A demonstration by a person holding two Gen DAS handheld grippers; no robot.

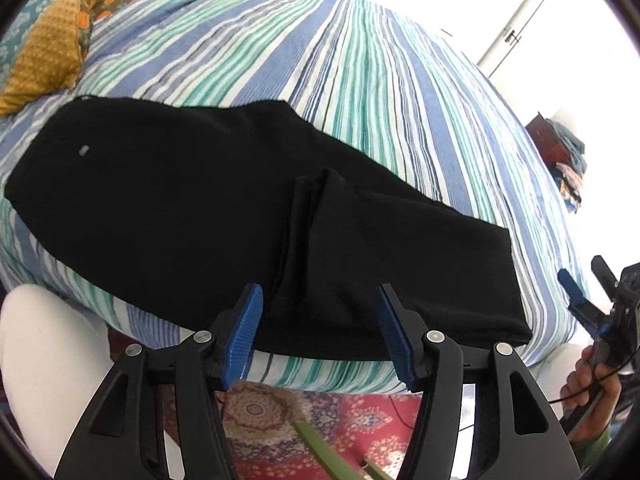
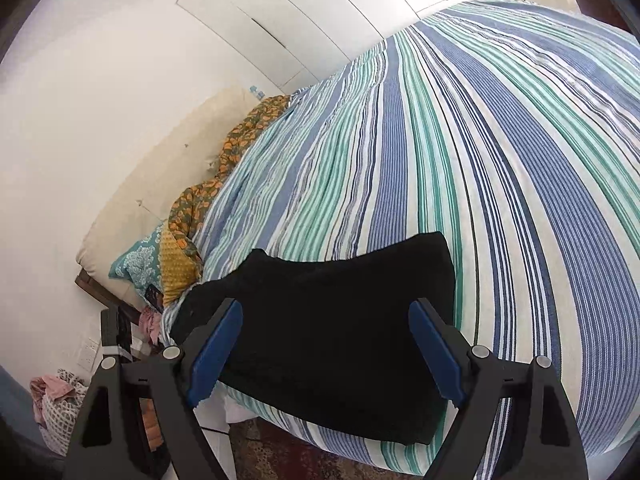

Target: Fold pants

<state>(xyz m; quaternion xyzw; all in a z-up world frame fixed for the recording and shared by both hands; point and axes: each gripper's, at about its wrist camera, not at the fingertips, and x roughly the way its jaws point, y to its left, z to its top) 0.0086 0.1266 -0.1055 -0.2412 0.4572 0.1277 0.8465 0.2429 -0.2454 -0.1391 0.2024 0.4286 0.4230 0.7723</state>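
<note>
Black pants [image 1: 192, 200] lie flat on the striped bedspread [image 1: 360, 80], folded lengthwise with a crease ridge near the leg end. My left gripper [image 1: 320, 328] is open and empty, just above the near edge of the pants. The right gripper also shows at the left wrist view's right edge [image 1: 588, 292], held in a hand. In the right wrist view the pants [image 2: 340, 320] lie on the bedspread [image 2: 480, 160] by the bed's edge. My right gripper [image 2: 326, 348] is open and empty, above the leg end.
Yellow and floral pillows [image 1: 52, 52] lie at the head of the bed. A red patterned rug [image 1: 320, 420] covers the floor below. White wardrobe doors [image 2: 280, 20] stand beyond the bed. Clothes [image 2: 56, 400] are piled on the floor at the left.
</note>
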